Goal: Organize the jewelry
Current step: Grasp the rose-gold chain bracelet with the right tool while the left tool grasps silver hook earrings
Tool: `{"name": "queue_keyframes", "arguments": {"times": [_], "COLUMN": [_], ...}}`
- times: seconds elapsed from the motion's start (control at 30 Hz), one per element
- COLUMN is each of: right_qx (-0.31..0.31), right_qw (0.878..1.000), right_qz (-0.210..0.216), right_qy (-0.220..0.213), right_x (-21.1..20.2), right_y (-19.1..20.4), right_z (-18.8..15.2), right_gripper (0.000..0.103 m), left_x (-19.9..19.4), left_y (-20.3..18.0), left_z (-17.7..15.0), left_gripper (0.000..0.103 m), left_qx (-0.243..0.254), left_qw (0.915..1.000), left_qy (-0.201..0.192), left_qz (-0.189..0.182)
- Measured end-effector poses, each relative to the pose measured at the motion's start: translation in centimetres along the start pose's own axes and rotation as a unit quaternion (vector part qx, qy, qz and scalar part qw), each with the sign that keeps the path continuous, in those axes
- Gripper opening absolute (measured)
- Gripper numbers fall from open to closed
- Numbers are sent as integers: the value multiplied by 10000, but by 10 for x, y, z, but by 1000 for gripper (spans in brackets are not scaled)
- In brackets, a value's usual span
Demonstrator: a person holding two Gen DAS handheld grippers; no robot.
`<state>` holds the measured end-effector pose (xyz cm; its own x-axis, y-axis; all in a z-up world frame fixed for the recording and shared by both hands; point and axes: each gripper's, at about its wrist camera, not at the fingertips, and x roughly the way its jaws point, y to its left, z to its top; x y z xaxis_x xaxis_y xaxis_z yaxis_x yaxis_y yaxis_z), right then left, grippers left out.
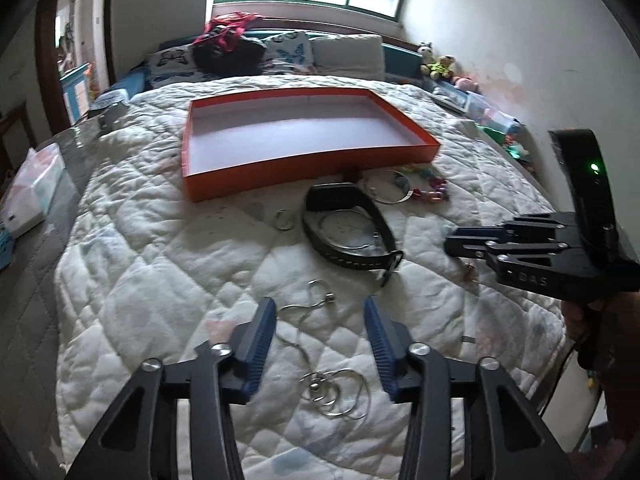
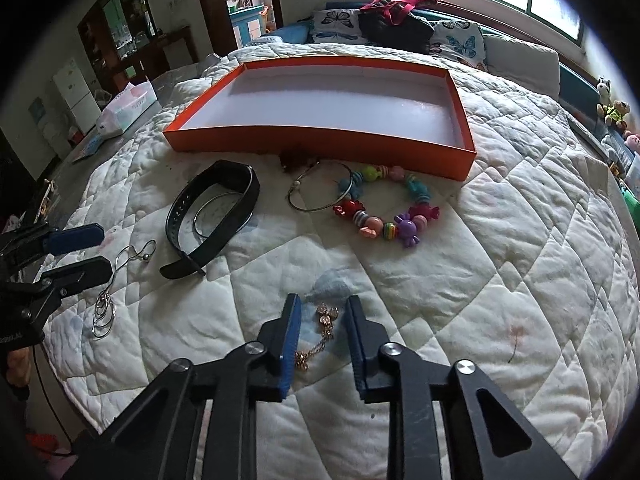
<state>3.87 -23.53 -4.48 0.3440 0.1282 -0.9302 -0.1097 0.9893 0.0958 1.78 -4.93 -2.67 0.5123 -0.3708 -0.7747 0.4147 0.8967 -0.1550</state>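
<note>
The left gripper (image 1: pixel 320 320) is positioned over the white quilted bedspread (image 1: pixel 160 288) with its blue-padded fingers set wide apart. A thin silver chain necklace with ring pendants (image 1: pixel 320 364) lies on the quilt between the two fingers, untouched by either pad.

The right gripper (image 2: pixel 322 320) also has its fingers apart. A rose-gold chain with a bow-shaped pendant (image 2: pixel 326 316) lies between them on the quilt; contact with the pads cannot be determined.

The shallow orange cardboard tray with a white interior (image 2: pixel 320 142) rests on the bedspread beyond both grippers. It holds no jewelry.

The remaining jewelry lies on the quilt between the grippers and the tray:
- A black strap wristwatch (image 2: pixel 212 216), buckled into a loop, with a thin silver bangle (image 2: pixel 208 216) lying inside the loop.
- A thin silver hoop bracelet (image 2: pixel 320 192), just in front of the tray's near wall.
- A multicoloured plastic bead bracelet (image 2: pixel 384 208), overlapping the hoop on its right side.
- A small silver ring (image 1: pixel 283 220), to the left of the watch in the left wrist view.
</note>
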Motion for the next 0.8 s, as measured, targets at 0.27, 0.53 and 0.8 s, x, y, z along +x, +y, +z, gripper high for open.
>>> {"name": "queue_keyframes", "arguments": {"times": [0.27,0.53,0.8], "right_qx": [-24,13,15], "right_qw": [10000,9999,9999], "right_qz": [25,109,120], "right_qy": [0,18,31], "right_x": [1,2,2], "right_y": [-2,-5,-5], "right_z": [1,1,2], "right_gripper": [17,17,17], "left_x": [17,25,35], "left_y": [-6,-7,-2], "left_z": [5,14,13], "left_gripper": [28,27,27], "left_qx": [165,531,856], "left_qw": [9996,9970,9940], "left_qy": [67,123,386], "left_qz": [-228,-555,-568]}}
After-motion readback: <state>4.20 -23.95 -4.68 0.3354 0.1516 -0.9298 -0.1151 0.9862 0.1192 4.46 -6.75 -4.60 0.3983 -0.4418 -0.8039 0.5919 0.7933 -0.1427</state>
